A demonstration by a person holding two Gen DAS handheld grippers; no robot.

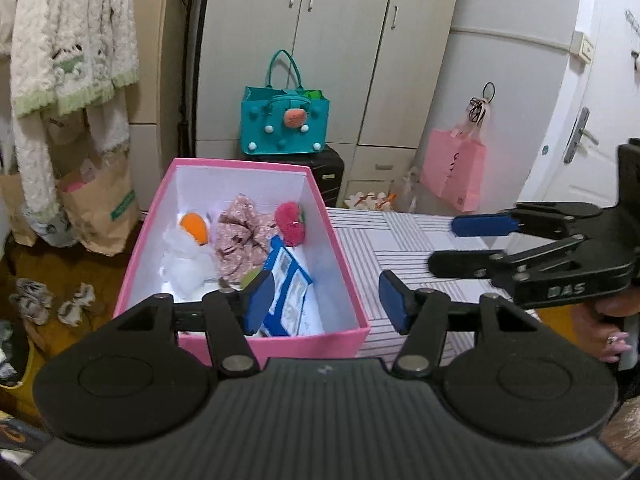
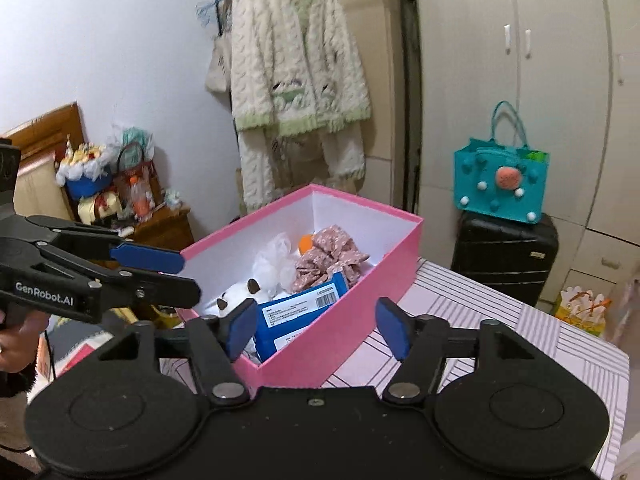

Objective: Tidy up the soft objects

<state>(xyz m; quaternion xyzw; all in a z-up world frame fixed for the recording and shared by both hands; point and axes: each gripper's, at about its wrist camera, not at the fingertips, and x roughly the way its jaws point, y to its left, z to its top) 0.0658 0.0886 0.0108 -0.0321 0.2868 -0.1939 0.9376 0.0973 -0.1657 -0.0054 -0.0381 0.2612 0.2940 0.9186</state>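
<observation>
The striped table (image 1: 420,248) carries the work. No loose soft item shows on its visible surface in either view.

The pink box (image 1: 248,342), open-topped with white inner walls, sits on the table at about ten o'clock in the left wrist view and at centre, slightly toward eleven o'clock, in the right wrist view. It holds every task item visible.

Contents, largest first:
- Blue-and-white packet (image 2: 296,316), lying tilted at the near end.
- Floral pink fabric piece (image 1: 240,236), crumpled, mid-box.
- White gauzy bundle (image 1: 184,264) at the left wall, touching an orange-and-white plush (image 1: 194,228).
- White plush with dark brown patches (image 2: 236,300), near end, partly hidden by the right gripper's finger.
- Red fuzzy plush (image 1: 291,224) against the right wall, toward the far end.

Left gripper (image 1: 325,304): jaws spread wide, nothing between them, hovering over the box's near right corner. Right gripper (image 2: 316,330): jaws likewise wide and empty, above the near end of the box; in the left wrist view it shows at three o'clock over the table.

Judgement: the collecting step appears complete or nearly so, as both tools are empty and the soft things lie inside. The contents sit loosely heaped, not arranged. The next move, if any, calls for a light pinch on the fabric or a plush to tidy the heap; all would yield and deform under the pads.
</observation>
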